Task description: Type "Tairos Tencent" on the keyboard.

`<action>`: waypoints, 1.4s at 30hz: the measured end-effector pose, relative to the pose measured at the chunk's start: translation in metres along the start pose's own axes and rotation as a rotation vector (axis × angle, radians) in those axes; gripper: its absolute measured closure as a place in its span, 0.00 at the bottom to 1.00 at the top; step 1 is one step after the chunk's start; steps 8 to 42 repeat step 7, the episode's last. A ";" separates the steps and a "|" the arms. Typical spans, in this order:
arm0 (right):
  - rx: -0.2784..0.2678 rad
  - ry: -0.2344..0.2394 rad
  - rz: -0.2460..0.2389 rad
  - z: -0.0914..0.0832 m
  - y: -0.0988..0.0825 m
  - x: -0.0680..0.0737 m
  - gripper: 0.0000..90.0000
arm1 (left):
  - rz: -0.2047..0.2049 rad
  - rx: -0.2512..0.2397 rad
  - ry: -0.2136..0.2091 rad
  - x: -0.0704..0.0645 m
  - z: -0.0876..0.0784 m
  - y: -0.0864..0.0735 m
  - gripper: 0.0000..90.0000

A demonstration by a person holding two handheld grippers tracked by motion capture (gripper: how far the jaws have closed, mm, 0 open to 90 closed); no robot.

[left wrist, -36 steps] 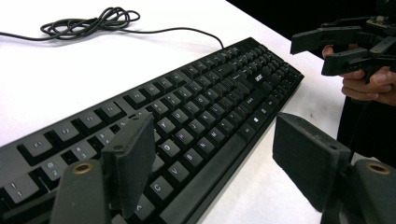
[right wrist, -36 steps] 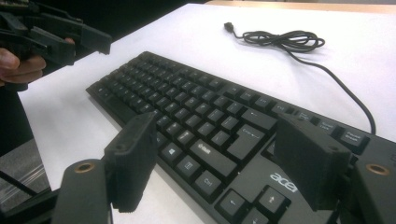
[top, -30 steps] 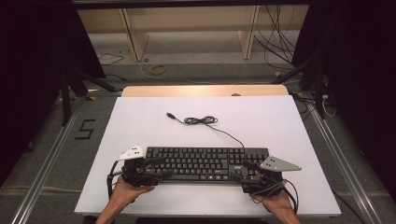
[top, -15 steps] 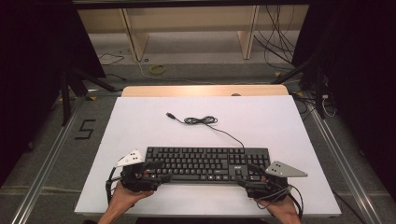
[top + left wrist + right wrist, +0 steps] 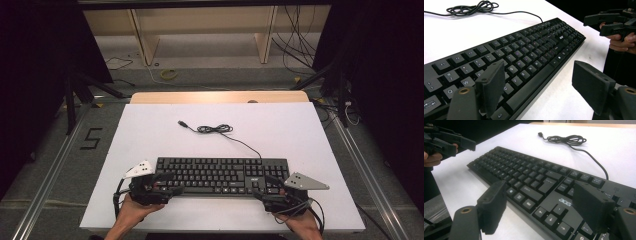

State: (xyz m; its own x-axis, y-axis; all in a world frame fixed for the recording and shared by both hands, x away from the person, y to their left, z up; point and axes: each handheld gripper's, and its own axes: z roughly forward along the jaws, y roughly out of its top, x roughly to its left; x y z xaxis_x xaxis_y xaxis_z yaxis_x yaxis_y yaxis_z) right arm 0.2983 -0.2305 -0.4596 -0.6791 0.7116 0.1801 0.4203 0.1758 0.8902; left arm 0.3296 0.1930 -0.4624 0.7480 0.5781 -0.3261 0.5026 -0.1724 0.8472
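Flanking flat black plastic keyboard [image 5: 222, 175], blocky tongs [image 5: 167, 184]

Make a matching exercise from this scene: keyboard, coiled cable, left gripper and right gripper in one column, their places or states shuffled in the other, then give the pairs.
Things:
1. keyboard
2. coiled cable
3. left gripper
4. right gripper

Places or states:
A. open, at the keyboard's number-pad end
B. lies flat near the table's front edge
C. open, at the keyboard's end with the Q key
D. bundled on the white table beyond the keyboard

Pairs: 1-B, 2-D, 3-C, 4-A
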 end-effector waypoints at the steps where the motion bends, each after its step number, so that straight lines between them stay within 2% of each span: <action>1: 0.001 0.000 -0.001 0.000 0.000 0.000 0.32 | 0.000 0.001 -0.001 0.000 0.000 0.000 0.29; 42: 0.003 -0.001 -0.001 0.001 0.000 0.000 0.32 | -0.001 -0.001 0.002 0.000 0.000 0.000 0.29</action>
